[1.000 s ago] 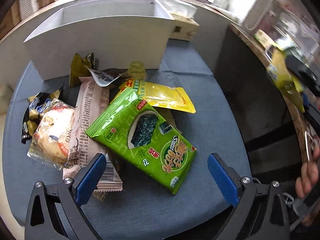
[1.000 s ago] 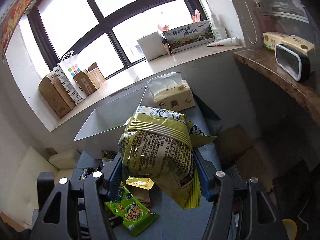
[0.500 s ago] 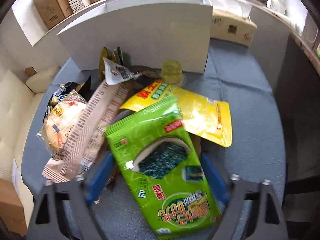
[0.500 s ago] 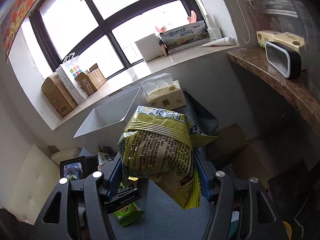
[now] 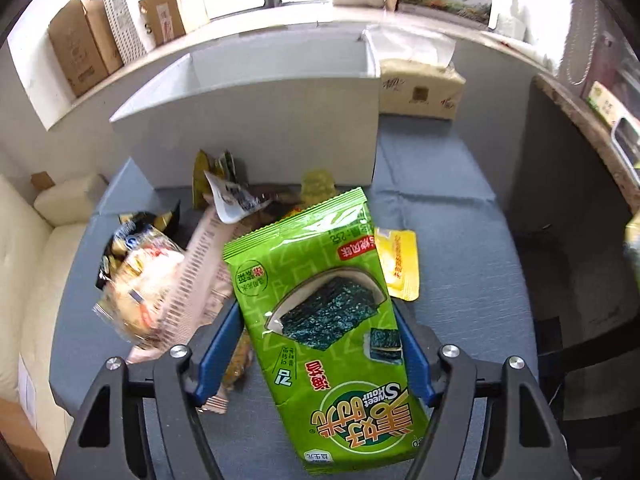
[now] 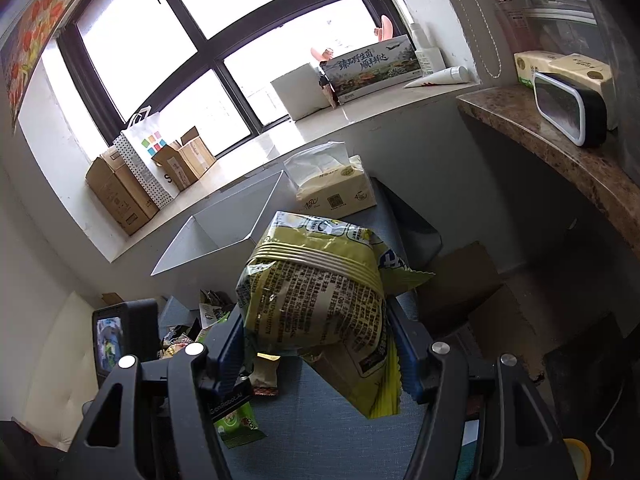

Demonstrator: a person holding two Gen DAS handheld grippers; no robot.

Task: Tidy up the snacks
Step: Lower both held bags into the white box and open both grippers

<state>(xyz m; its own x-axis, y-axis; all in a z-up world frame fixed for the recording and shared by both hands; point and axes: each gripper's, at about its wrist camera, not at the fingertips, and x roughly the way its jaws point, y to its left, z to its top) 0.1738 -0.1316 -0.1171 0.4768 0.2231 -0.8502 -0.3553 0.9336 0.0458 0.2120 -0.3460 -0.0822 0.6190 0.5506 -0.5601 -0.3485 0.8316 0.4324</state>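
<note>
A green seaweed packet [image 5: 320,300] lies lengthwise between the blue pads of my left gripper [image 5: 316,344]. The jaws are closing and the pads touch its two long edges. Its far end rides up over a yellow pouch [image 5: 400,264]. My right gripper [image 6: 316,344] is shut on a crinkled yellow-green snack bag [image 6: 312,296], held in the air above the blue table [image 6: 320,420]. An open white box [image 5: 256,120] stands at the back of the table. In the right wrist view the left gripper's body [image 6: 120,336] shows at lower left, with the green packet's corner [image 6: 236,428] below it.
Loose snacks are piled left of the packet: a clear rice-cracker pack [image 5: 140,288], a long pink wrapper [image 5: 200,264] and dark small packs. A tissue box [image 5: 420,88] sits right of the white box. A stone counter [image 6: 560,152] runs along the right and a cream sofa [image 5: 32,260] on the left.
My left gripper went from wide open in front of the green packet to straddling it, and its jaws narrowed onto the packet's edges. The right gripper kept its bag almost still.
</note>
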